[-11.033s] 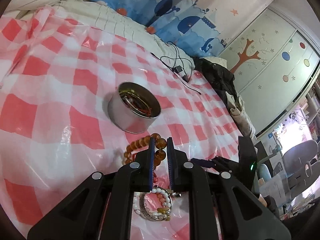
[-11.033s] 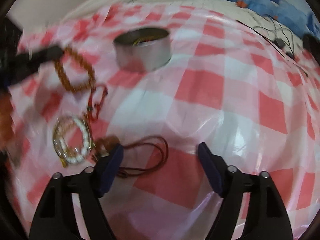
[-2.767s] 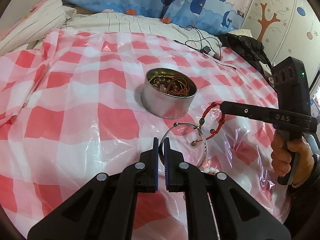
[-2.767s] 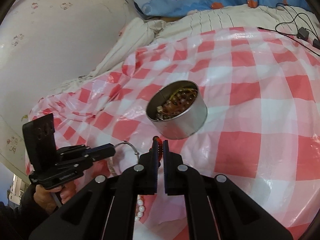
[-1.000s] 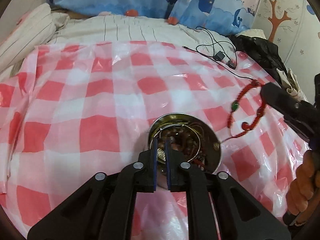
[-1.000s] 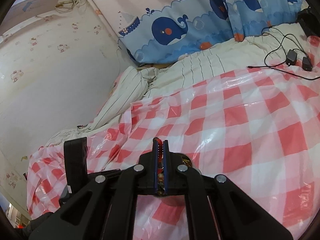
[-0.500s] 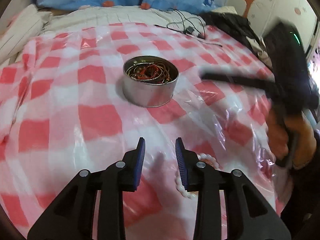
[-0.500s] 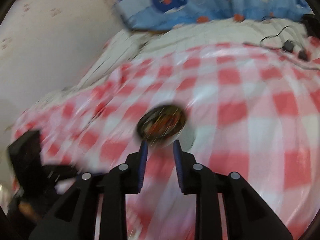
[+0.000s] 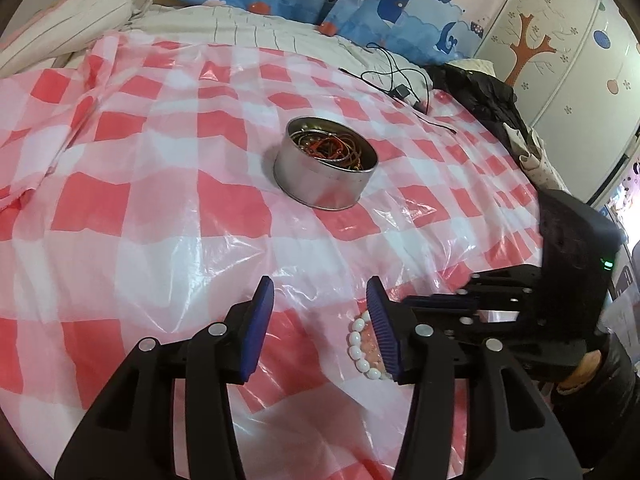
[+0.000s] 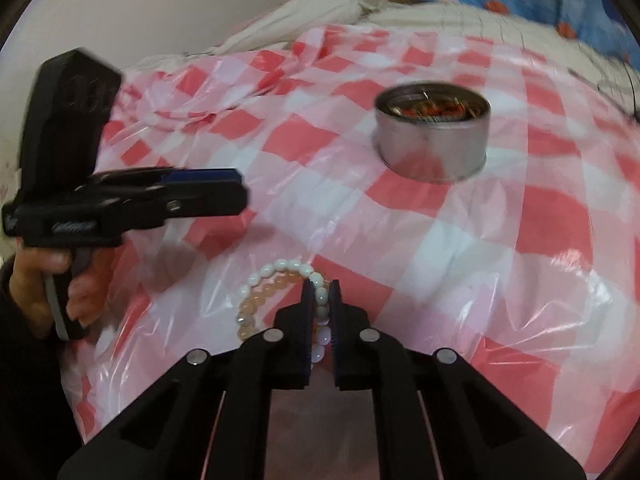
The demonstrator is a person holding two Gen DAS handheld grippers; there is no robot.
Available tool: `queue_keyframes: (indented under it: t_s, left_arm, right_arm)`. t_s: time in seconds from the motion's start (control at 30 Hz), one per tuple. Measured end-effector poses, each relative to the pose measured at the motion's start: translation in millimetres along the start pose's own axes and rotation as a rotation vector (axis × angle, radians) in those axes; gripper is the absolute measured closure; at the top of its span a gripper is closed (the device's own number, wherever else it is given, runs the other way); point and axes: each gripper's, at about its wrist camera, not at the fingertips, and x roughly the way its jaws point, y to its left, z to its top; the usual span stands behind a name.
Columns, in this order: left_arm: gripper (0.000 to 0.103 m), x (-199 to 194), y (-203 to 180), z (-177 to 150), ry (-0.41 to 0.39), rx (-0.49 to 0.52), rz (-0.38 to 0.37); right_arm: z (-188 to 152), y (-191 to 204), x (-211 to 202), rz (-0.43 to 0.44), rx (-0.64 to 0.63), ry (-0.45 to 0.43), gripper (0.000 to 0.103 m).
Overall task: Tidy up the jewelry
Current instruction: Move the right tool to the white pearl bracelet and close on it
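I have the right tool (image 10: 321, 292) down on the bed, its two blue-padded fingers drawn close around a strand of the white beaded bracelet (image 10: 280, 270), which lies on the red-and-white checked plastic sheet (image 10: 540, 208) with a peach-coloured beaded bracelet (image 10: 256, 304) nested just inside its loop. A white bead sits between the pads, so I judge the grip is made or nearly so; a narrow gap shows on either side of the bead.

My left tool (image 9: 320, 320) hangs above the sheet with its fingers spread wide and nothing between them. From its camera the white beads (image 9: 360, 350) show just beside its right finger, with the right tool (image 9: 440, 304) reaching in from that side.

The round silver metal tin (image 9: 326, 170) stands upright well ahead of both tools, already holding a tangle of red cord and thin bangles.

The step in hand, as I read it, is picking up the last loose pieces. Next I need to lift the white bracelet clear without dragging the peach one or snagging the thin plastic, carry it over the tin's open mouth and let go there. The peach bracelet is left for the free left tool.
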Motion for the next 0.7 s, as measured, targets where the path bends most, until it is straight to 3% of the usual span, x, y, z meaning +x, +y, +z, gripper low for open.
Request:
queue_keyframes:
  t_s: [0.13,0.3,0.33,0.43,0.6,0.7]
  left_arm:
    - [0.056,-2,3,2,-0.009,-0.013,-0.006]
    - [0.056,9,-11,-3,0.037,0.047,-0.039]
    - [0.056,14,-20,-5,0.054,0.084,-0.051]
    - [0.056,28,-39,-12,0.093,0.157,-0.044]
    - [0.056,51,-69,-25,0.144,0.308,0.054]
    - [0.076,52,-77,-29,0.149,0.371,0.099]
  right_arm:
    - [4,3,-27,0.069,-0.019,-0.074,0.095]
    - [5,-2,-90,0.34,0.016,-0.299,0.095]
    - [5,-6,-96,0.357,0.03,-0.32,0.095]
    - [7,-31,-104,0.352,0.136,-0.374,0.095]
    - [8,-51,-90,0.282,0.255,-0.346,0.095]
    - [11,-55,-83,0.282,0.283,-0.338,0.095]
